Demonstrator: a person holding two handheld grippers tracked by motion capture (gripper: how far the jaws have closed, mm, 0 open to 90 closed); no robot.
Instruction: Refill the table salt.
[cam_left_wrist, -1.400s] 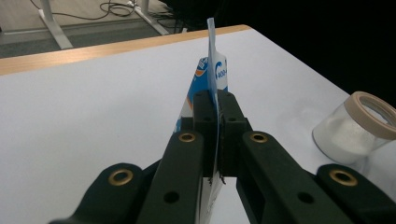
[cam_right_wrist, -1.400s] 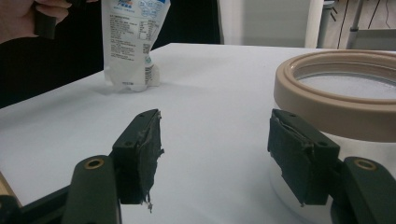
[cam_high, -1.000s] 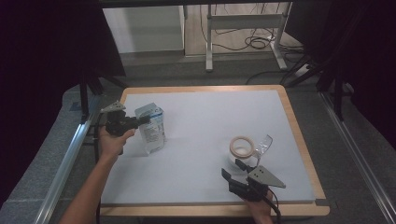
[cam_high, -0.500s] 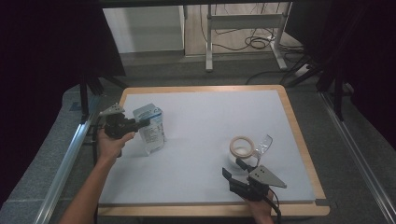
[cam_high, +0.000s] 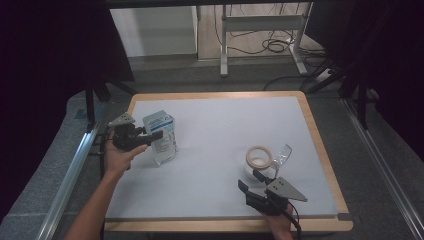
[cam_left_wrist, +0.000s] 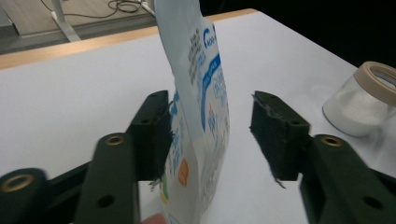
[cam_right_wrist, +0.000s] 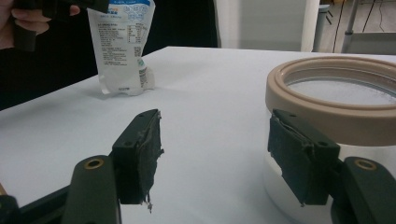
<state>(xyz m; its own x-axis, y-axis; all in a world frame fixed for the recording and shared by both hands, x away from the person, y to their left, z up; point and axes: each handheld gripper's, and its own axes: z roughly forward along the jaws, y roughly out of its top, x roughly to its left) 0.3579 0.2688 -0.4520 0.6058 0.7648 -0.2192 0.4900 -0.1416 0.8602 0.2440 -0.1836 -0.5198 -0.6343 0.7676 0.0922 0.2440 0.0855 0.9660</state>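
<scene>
A white and blue pouch (cam_high: 165, 147) stands upright on the white board, left of the middle. My left gripper (cam_high: 158, 134) is at its upper part, and its jaws have just been opening. In the left gripper view the pouch (cam_left_wrist: 201, 93) is between the jaws of that gripper (cam_left_wrist: 210, 135), close against the left pad, with a clear gap to the right pad. An open jar of white powder with a tan rim (cam_high: 259, 159) stands at the front right. My right gripper (cam_high: 248, 179) is open just before it, and the jar (cam_right_wrist: 336, 93) sits behind the right pad.
A clear lid (cam_high: 282, 155) lies beside the jar on its right. The board has a wooden rim (cam_high: 320, 145). Metal rails run along both sides of the table. A desk frame and cables stand on the floor beyond.
The left gripper's jaws have spread apart from the pouch's top. The pouch stays upright in the same spot. The right gripper has not moved.
</scene>
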